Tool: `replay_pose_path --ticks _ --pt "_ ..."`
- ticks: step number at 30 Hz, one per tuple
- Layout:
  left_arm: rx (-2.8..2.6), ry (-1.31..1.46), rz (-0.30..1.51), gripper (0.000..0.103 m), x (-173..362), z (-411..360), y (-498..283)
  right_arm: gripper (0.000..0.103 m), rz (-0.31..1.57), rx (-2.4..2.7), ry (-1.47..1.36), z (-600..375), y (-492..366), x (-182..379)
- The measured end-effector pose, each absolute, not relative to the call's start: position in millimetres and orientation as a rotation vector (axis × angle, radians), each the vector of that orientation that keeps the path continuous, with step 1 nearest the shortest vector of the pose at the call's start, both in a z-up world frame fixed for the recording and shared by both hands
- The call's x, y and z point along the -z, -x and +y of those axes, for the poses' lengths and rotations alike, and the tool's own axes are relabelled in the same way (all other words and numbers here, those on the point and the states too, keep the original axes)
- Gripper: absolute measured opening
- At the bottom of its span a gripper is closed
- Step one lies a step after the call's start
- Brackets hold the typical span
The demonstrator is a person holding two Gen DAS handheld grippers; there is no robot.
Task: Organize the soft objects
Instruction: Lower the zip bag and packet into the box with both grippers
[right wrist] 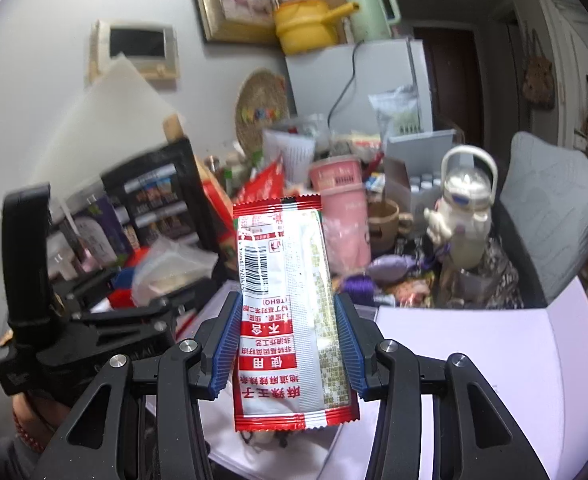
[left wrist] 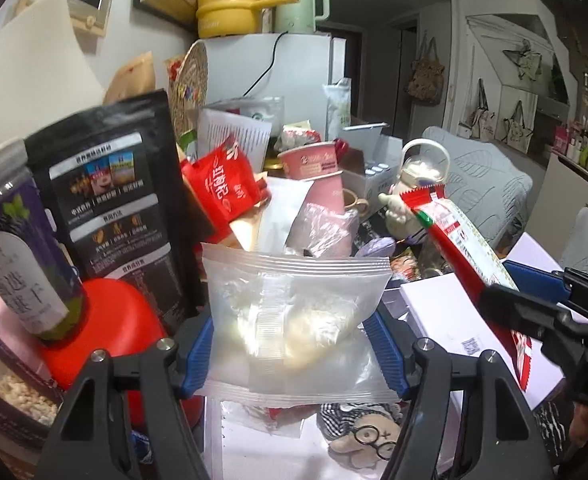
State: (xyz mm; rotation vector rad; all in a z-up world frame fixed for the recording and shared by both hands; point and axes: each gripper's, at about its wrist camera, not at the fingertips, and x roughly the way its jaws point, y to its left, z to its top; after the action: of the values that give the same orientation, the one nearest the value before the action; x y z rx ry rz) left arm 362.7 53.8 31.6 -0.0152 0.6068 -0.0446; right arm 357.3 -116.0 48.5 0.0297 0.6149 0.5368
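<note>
My left gripper is shut on a clear zip bag with white lumps inside and holds it up over the cluttered table. My right gripper is shut on a red and white snack packet with a barcode, held upright. The packet also shows in the left wrist view, at the right, with the right gripper below it. The left gripper and its bag show blurred at the left of the right wrist view.
A black pouch, a purple jar on a red lid, a red packet, a pink cup and a white bottle crowd the table. A white box lies to the right. A small doll lies below.
</note>
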Motion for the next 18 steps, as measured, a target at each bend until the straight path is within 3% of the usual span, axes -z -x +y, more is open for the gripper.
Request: replay_pose_path --ticks 18 --pt "0.001 -0.047 0.752 0.068 25 44 -396 0.046 0.798 -0.497 0.038 -102 -386 9"
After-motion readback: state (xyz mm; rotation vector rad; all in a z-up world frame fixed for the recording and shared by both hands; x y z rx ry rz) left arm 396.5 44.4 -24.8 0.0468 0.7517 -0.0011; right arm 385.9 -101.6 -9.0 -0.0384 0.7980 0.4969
